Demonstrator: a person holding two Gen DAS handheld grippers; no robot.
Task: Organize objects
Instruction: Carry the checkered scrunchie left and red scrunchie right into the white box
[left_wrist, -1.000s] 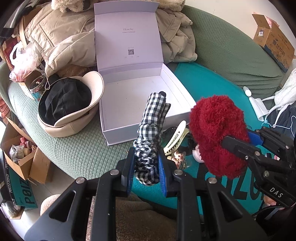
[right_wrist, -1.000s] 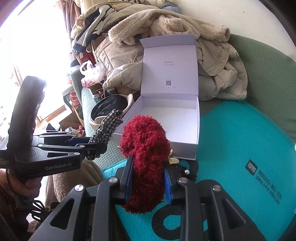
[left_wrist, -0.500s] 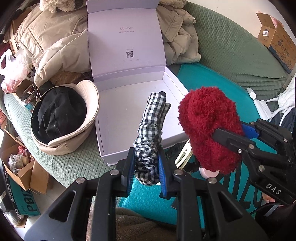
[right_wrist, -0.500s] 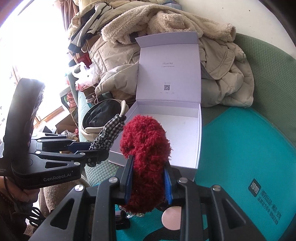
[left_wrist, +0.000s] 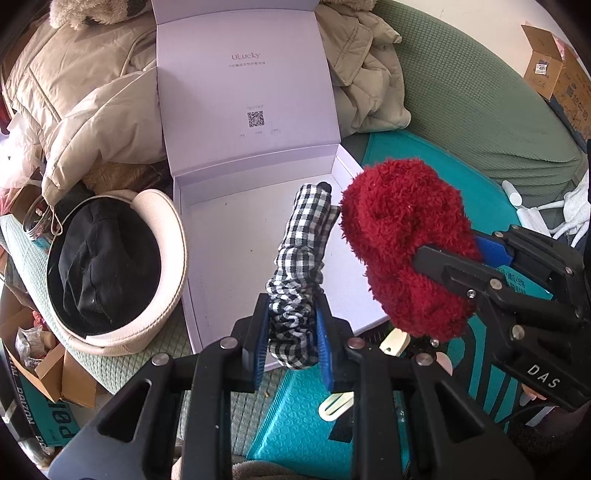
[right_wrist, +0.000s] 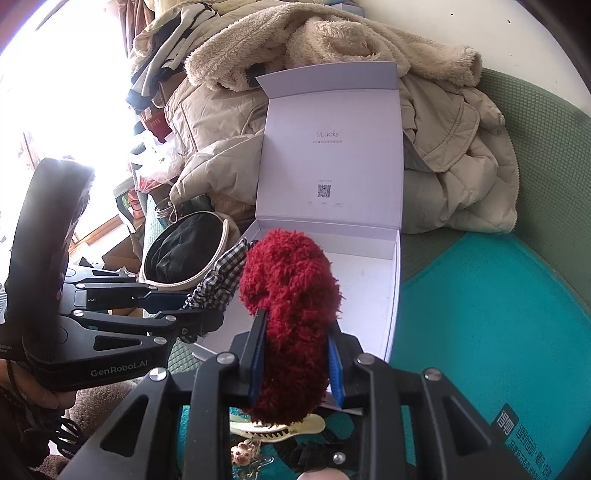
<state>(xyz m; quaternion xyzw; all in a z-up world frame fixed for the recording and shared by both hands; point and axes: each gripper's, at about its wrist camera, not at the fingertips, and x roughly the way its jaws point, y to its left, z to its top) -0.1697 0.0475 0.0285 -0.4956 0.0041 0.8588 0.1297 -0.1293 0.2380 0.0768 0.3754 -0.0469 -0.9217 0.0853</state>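
Both grippers have carried their scrunchies forward: the checked scrunchie (left_wrist: 301, 266) and red fluffy scrunchie (right_wrist: 291, 306) now hang over the open white box (left_wrist: 236, 236) instead of short of it.

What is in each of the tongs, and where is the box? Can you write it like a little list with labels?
left tongs: shut on checked scrunchie
right tongs: shut on red fluffy scrunchie
white box: open, lid up, nothing seen inside
position: both scrunchies held in front of the box
beside box: cream hat with dark lining
below tongs: cream hair clip on teal mat
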